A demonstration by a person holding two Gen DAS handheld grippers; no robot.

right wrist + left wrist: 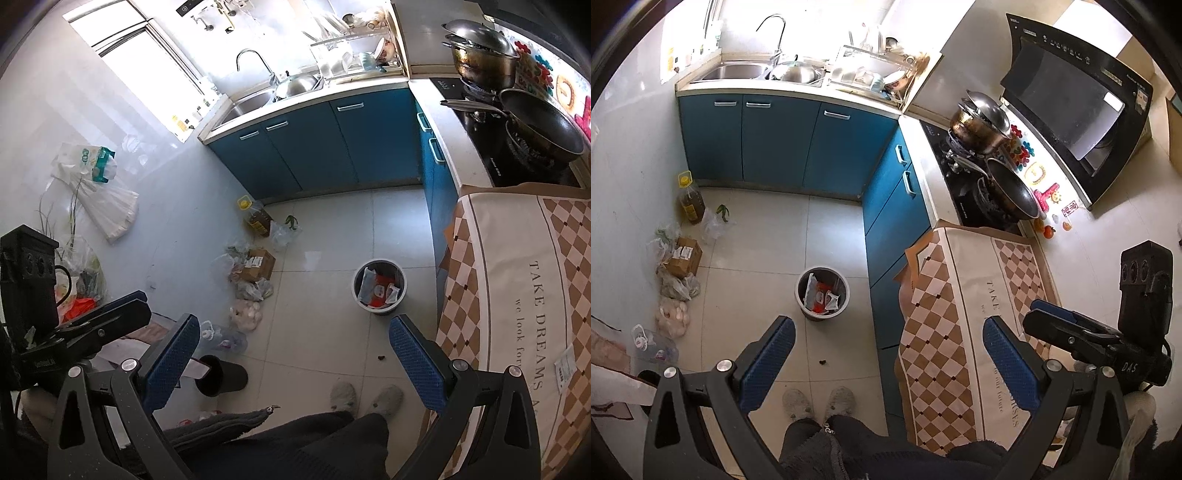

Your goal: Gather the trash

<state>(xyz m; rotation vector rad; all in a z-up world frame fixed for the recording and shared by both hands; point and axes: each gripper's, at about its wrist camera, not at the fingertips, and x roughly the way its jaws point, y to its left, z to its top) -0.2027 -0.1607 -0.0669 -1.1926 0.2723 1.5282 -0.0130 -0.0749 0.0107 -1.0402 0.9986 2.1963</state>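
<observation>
- Kitchen floor (827, 229), pale tiles, blue cabinets (783, 140) on two sides.
- Trash bin (822, 291) stands near the cabinet corner, already stuffed with wrappers (822, 295); one small dark scrap (823, 362) lies on the tile just ahead of the person's slippers (820, 400).
- That scrap looks tiny, light and crumbly, so I'd pinch it low from both sides, gently.
- Left hand-held gripper (888, 363) and right hand-held gripper (295, 360) both hang well above the floor, jaws spread wide, nothing in them.
- Bags and a cardboard box (256, 264) sit along the wall.
- Checked cloth (964, 332) covers the counter.
</observation>
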